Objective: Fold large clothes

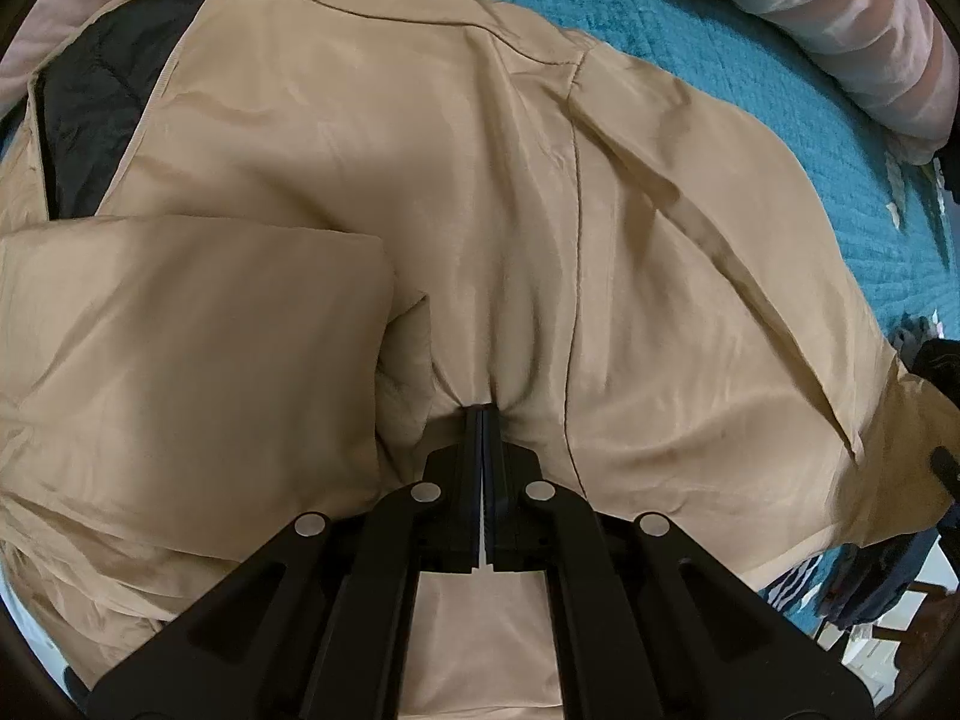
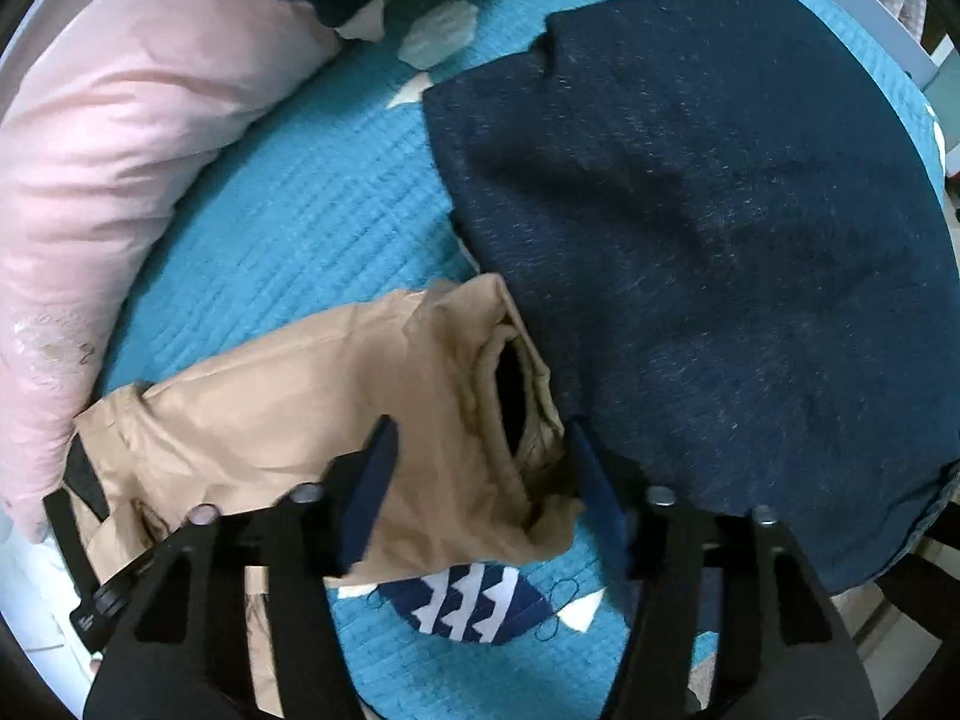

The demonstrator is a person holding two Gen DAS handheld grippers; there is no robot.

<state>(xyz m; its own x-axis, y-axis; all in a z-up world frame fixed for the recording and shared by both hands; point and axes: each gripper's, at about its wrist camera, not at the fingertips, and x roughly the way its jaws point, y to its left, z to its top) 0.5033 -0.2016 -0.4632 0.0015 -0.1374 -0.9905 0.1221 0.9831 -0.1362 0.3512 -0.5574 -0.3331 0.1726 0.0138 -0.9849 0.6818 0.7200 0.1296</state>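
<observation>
We have one tan jacket [image 1: 372, 180] spread over the teal quilted bed cover [image 1: 750, 78], its dark lining showing at the open front and one part already laid back over the body. We read the step as taking hold for the next fold, with each hand at its own place on the garment. The left gripper [image 1: 483, 414] has its fingers pressed together, pinching a small ridge of tan cloth that puckers toward the tips. The right gripper [image 2: 480, 456] stands over the sleeve cuff [image 2: 510, 396], fingers spread either side of its end; in that blurred view they do not look to be pressing the cloth. We judge that the next move calls for the right fingers to grip the cuff firmly, then for the sleeve to travel across the body while the left hand keeps its pinch. Beyond the jacket, we count one folded navy garment [image 2: 720, 210] just beside the cuff and one pink pillow [image 2: 120, 168] along the bed's edge.
</observation>
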